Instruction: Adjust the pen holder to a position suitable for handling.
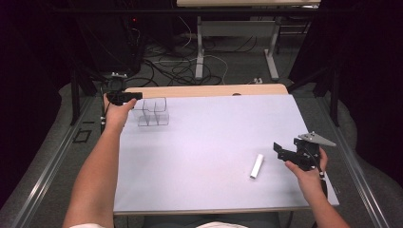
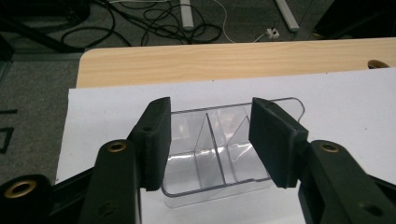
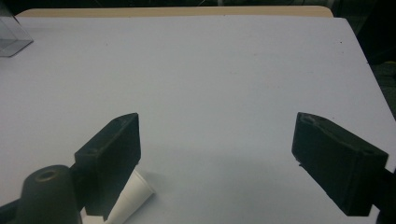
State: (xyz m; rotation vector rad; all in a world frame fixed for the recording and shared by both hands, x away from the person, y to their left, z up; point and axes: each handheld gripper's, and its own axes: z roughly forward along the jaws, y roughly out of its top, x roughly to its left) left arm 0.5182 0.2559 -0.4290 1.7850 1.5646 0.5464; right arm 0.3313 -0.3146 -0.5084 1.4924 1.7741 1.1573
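- Tray point(image 1: 153, 112): clear plastic, divided into compartments, sits at far-left of the white sheet point(image 1: 214, 137), near the sheet's back edge.
- Left gripper point(image 1: 124, 97): at the tray's left end, hand point(image 1: 117, 115) coming in from the left edge of the tabletop point(image 1: 209, 90).
- In left gripper view the tray point(image 2: 219, 149) lies between the left gripper point(image 2: 210, 140) fingers point(image 2: 275, 140); pads stand on either side of the tray walls, part open. Can't tell whether the pads touch the plastic; looks like straddling, not clamped.
- Tray upright and flat on the sheet, centre divider visible between the pads.
- Tube point(image 1: 257, 166): small white cylinder, lying flat on the sheet at front-right, well apart from the tray.
- Right gripper point(image 1: 281, 150): held in right hand point(image 1: 309, 173) just right of the tube, above the sheet, near the right edge.
- In right gripper view the right gripper point(image 3: 215, 154) fingers point(image 3: 112, 158) are wide open, holding nothing; tube point(image 3: 130, 198) end peeks out beside the left finger, low in that view, not between the pads.
- Tray corner point(image 3: 11, 35) shows at upper left of that view, far off.
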